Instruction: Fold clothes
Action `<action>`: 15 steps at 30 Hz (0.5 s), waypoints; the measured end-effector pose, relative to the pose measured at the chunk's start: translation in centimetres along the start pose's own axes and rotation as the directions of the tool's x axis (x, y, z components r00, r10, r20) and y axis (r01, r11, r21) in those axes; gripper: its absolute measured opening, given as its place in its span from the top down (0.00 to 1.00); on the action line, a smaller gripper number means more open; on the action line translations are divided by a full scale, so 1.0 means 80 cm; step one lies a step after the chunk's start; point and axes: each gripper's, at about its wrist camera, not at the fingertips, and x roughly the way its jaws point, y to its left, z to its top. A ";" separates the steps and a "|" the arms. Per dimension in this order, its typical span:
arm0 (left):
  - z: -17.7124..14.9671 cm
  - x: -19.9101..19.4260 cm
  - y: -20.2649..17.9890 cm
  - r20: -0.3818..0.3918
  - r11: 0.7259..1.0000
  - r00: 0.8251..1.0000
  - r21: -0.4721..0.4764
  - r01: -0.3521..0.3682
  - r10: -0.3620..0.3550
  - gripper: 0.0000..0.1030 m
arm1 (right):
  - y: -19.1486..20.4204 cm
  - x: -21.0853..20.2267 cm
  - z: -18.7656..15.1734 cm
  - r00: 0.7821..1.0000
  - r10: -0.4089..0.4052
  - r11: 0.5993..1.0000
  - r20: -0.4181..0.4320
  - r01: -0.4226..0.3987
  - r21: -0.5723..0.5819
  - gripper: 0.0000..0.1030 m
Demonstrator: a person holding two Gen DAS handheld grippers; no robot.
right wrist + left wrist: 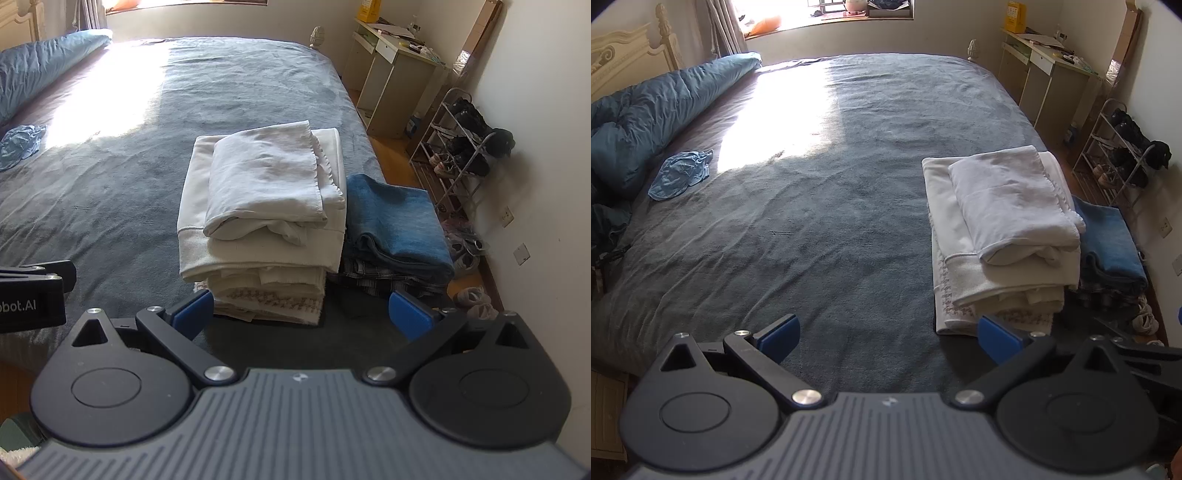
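A stack of folded white clothes rests on the grey bed cover near its right edge. Beside it lies a folded blue garment on top of a plaid one. A crumpled light-blue garment lies far left on the bed. My left gripper hovers open over the bed's near edge, left of the white stack. My right gripper stands open just in front of the white stack. Neither holds anything.
A rolled blue duvet lies along the headboard side. A desk and a shoe rack stand by the right wall. Shoes lie on the floor. The left gripper's body shows in the right wrist view.
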 end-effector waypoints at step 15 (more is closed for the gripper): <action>0.003 0.004 0.003 -0.002 1.000 1.000 -0.009 -0.003 0.003 0.00 | 0.002 0.001 0.001 1.000 -0.002 1.000 -0.001 0.002 0.001 0.01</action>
